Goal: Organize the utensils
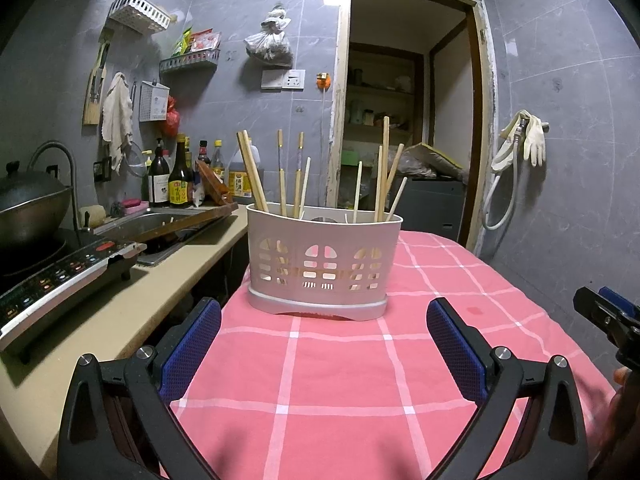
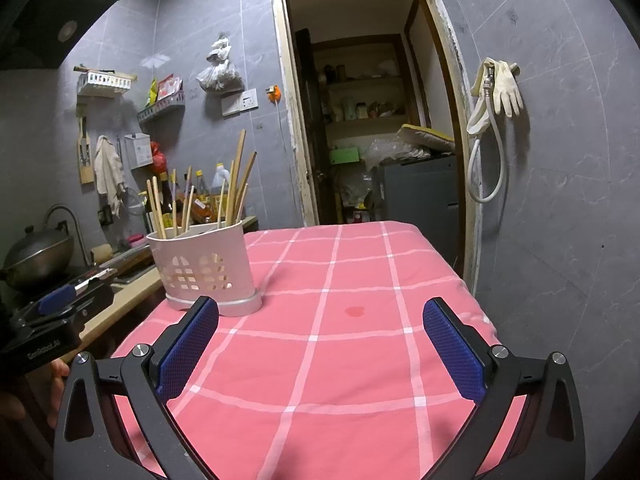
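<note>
A white slotted utensil holder [image 1: 324, 264] stands on the pink checked tablecloth [image 1: 340, 380], with several wooden chopsticks [image 1: 253, 170] upright in it. My left gripper [image 1: 324, 344] is open and empty, just short of the holder and centred on it. In the right wrist view the holder [image 2: 206, 266] stands at the left with its chopsticks [image 2: 236, 184]. My right gripper [image 2: 320, 344] is open and empty over the bare cloth [image 2: 340, 360], to the right of the holder. The right gripper also shows at the right edge of the left wrist view [image 1: 608, 316].
A kitchen counter [image 1: 132, 312] runs along the left with an induction cooker [image 1: 60, 276], a wok [image 1: 28, 204], a sink [image 1: 160, 224] and sauce bottles [image 1: 180, 176]. An open doorway [image 1: 408, 120] lies behind the table. A grey tiled wall [image 2: 560, 200] stands on the right.
</note>
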`<action>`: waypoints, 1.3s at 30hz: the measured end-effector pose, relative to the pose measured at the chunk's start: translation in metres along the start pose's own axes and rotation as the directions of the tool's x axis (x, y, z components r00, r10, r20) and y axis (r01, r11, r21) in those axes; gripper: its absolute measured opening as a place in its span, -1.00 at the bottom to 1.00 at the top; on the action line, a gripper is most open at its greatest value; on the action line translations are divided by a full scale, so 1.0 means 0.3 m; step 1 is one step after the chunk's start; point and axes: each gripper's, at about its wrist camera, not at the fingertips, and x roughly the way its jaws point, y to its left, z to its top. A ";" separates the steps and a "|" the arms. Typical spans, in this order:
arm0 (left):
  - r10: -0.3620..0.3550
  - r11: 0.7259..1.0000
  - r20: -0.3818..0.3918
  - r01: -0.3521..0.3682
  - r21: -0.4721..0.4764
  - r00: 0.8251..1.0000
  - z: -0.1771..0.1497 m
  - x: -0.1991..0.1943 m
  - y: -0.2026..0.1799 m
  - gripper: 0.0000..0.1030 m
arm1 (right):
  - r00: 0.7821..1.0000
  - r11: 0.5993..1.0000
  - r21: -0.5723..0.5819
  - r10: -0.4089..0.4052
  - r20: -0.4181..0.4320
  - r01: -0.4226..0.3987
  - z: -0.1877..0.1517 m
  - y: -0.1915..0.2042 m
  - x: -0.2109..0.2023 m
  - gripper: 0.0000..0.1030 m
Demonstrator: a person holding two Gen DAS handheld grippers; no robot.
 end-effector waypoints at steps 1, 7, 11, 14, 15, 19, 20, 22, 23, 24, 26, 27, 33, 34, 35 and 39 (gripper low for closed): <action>0.000 1.000 0.000 0.000 -0.001 1.000 0.000 0.001 0.003 0.96 | 1.000 1.000 0.000 0.000 -0.001 0.000 -0.001 0.000 0.000 1.00; 0.002 1.000 -0.002 -0.002 -0.005 1.000 0.000 0.003 0.010 0.96 | 1.000 1.000 0.000 0.000 -0.001 0.000 0.001 0.000 0.001 1.00; 0.002 1.000 -0.001 -0.002 -0.005 1.000 0.000 0.003 0.010 0.96 | 1.000 1.000 0.001 0.001 -0.002 -0.001 0.001 0.001 0.000 1.00; 0.003 1.000 -0.003 -0.003 -0.005 1.000 0.000 0.003 0.009 0.96 | 1.000 1.000 0.001 0.001 -0.002 -0.001 0.000 0.003 0.000 1.00; 0.002 1.000 -0.002 -0.002 -0.005 1.000 0.000 0.003 0.010 0.96 | 1.000 1.000 0.001 0.000 -0.002 0.000 0.003 0.002 0.001 1.00; 0.002 1.000 -0.003 -0.002 -0.006 1.000 0.000 0.003 0.011 0.96 | 1.000 1.000 0.001 0.000 -0.002 0.000 0.004 0.002 0.001 1.00; 0.001 1.000 -0.003 -0.001 -0.006 1.000 0.000 0.003 0.011 0.96 | 1.000 1.000 0.001 0.000 -0.003 0.000 0.003 0.003 0.001 1.00; 0.002 1.000 -0.003 -0.002 -0.005 1.000 0.001 0.004 0.010 0.96 | 1.000 1.000 0.003 -0.001 -0.004 0.001 0.002 0.005 0.002 1.00; 0.002 1.000 -0.004 -0.002 -0.005 1.000 0.000 0.004 0.011 0.96 | 1.000 1.000 0.004 -0.001 -0.005 0.001 -0.002 0.006 0.003 1.00; 0.002 1.000 -0.004 -0.002 -0.005 1.000 0.000 0.003 0.011 0.96 | 1.000 1.000 0.005 -0.001 -0.005 0.001 -0.003 0.008 0.002 1.00; 0.003 1.000 -0.004 -0.003 -0.006 1.000 0.001 0.004 0.010 0.96 | 1.000 1.000 0.005 -0.001 -0.006 0.001 -0.006 0.008 0.004 1.00; 0.003 1.000 -0.004 -0.003 -0.006 1.000 0.001 0.004 0.009 0.96 | 1.000 1.000 0.004 -0.001 -0.007 0.001 -0.006 0.009 0.004 1.00; 0.003 1.000 -0.007 -0.003 -0.009 1.000 0.000 0.004 0.015 0.96 | 1.000 1.000 0.005 -0.001 -0.006 0.001 -0.003 0.008 0.005 1.00; 0.003 1.000 -0.007 -0.003 -0.009 1.000 -0.004 0.005 0.017 0.96 | 1.000 1.000 0.005 -0.001 -0.006 0.001 -0.002 0.007 0.005 1.00; 0.003 1.000 -0.007 -0.003 -0.010 1.000 -0.005 0.004 0.019 0.96 | 1.000 1.000 0.005 -0.001 -0.006 0.001 -0.005 0.010 0.003 1.00; 0.011 1.000 -0.006 -0.011 -0.018 1.000 -0.011 0.008 0.029 0.96 | 1.000 1.000 0.005 -0.001 -0.006 0.001 -0.001 0.007 0.005 1.00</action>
